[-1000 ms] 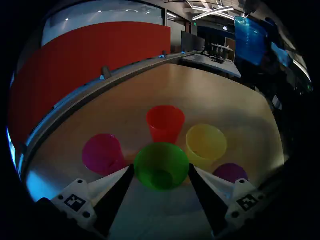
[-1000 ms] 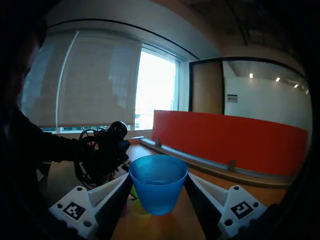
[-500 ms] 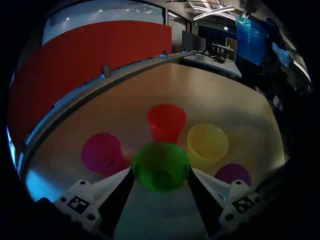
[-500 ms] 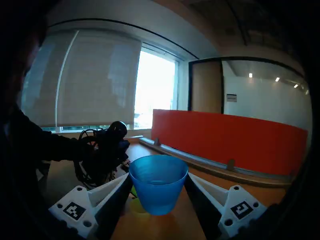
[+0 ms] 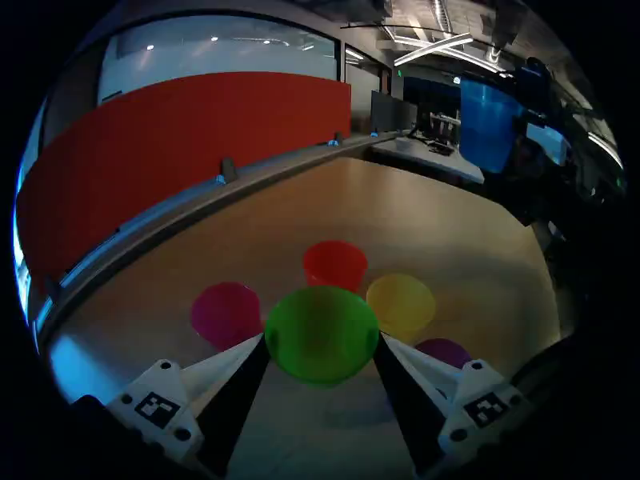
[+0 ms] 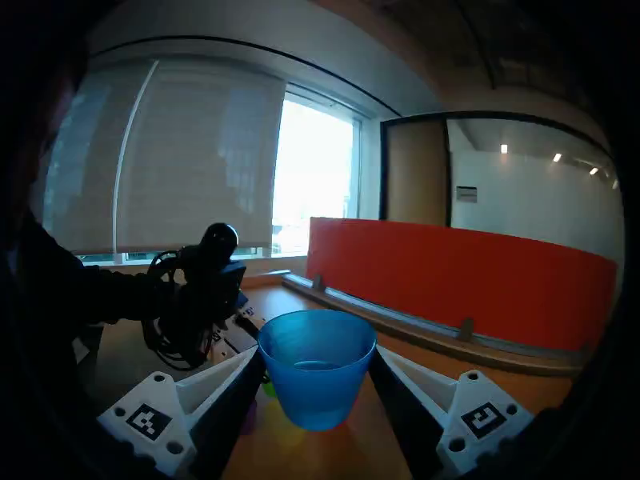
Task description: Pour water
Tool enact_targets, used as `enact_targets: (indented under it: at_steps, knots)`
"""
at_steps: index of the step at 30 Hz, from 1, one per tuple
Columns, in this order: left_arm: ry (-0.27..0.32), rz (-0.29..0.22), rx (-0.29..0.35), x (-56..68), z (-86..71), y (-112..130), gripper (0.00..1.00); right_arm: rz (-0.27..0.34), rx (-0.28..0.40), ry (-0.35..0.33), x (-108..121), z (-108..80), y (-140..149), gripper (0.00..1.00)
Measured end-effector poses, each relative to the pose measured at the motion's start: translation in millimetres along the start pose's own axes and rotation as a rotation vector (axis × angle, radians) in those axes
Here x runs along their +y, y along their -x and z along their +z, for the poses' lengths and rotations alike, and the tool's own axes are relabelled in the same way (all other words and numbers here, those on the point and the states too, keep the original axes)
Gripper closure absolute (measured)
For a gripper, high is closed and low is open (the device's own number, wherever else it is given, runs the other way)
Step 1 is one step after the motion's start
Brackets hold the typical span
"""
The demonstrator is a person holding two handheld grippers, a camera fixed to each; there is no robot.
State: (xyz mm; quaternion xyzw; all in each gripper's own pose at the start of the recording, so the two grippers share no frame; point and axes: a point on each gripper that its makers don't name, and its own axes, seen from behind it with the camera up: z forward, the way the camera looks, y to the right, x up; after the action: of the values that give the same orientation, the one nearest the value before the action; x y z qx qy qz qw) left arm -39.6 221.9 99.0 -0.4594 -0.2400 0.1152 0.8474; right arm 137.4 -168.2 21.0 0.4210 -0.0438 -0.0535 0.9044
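No word, brand or number is legible anywhere. In the right gripper view, a small plaque (image 6: 466,194) on the white wall beside the doorway is too small to read. Black-and-white square code markers (image 5: 152,406) sit on both fingers of the left gripper (image 5: 320,342). Matching markers (image 6: 148,419) are on the right gripper (image 6: 318,354). They show block patterns, not letters.

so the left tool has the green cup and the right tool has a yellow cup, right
Not quite. The right tool holds a blue cup, not a yellow one, as the right gripper view shows. The left tool does hold the green cup.
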Motion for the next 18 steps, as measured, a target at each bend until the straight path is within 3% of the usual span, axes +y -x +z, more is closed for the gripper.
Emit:
enact_targets:
  at_steps: [8, 18]
  knots:
    - [-0.030, -0.017, 0.112, 2.5, -30.8, -26.6, 0.13, 0.004, -0.004, -0.013, -6.4, 5.3, -3.8, 0.10]
    - [-0.057, 0.002, 0.233, 10.0, -67.8, -50.2, 0.13, 0.014, -0.004, -0.014, -7.1, 8.0, -4.9, 0.10]
